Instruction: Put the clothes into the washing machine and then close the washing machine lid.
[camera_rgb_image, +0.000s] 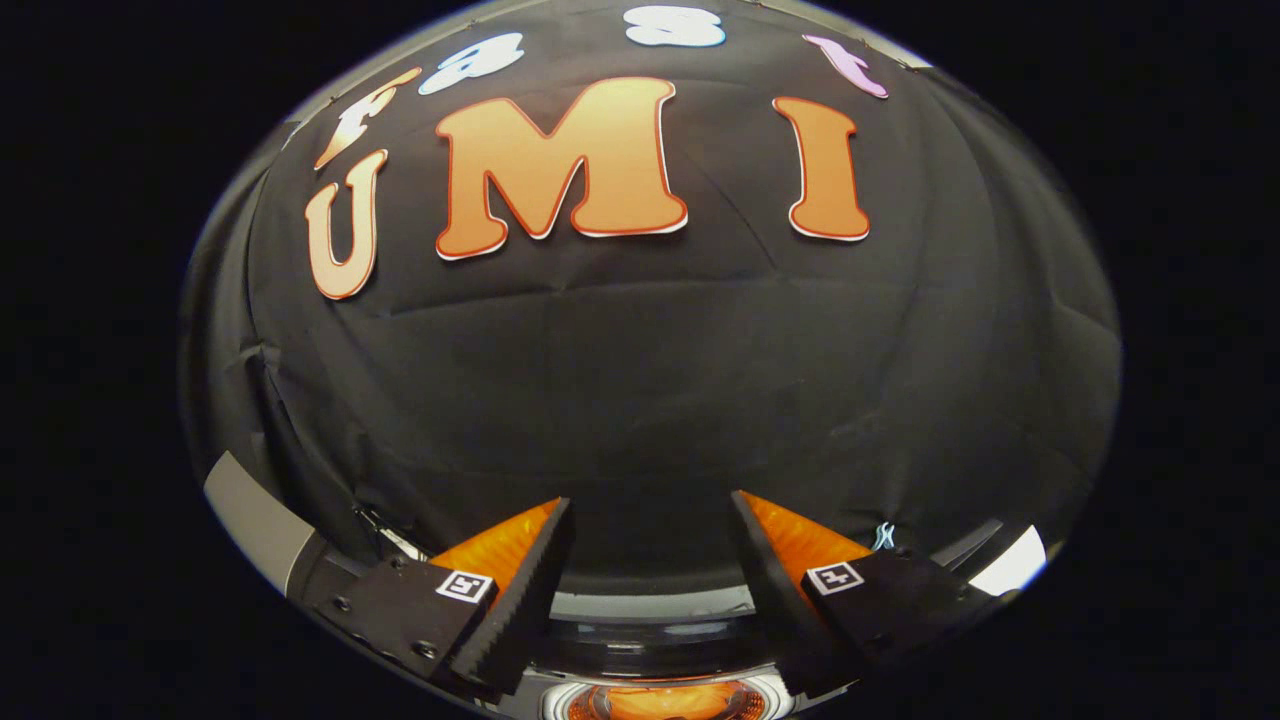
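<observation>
My gripper (652, 515) is open, with its two orange-and-black fingers (520, 570) spread wide and nothing between them. Just below and between the fingers lies the top of the washing machine (650, 605), a curved light-grey rim with a dark glossy band. Under that band a round white-ringed opening (665, 700) shows something orange inside; I cannot tell whether it is clothing or a reflection. The gripper points level at the black cloth wall beyond the machine.
The black cloth wall (650, 400) stands close behind the machine. A grey panel edge (255, 520) shows beside the left finger and a white patch (1015, 562) beside the right finger. A small light-blue clip (884, 537) hangs on the cloth near the right finger.
</observation>
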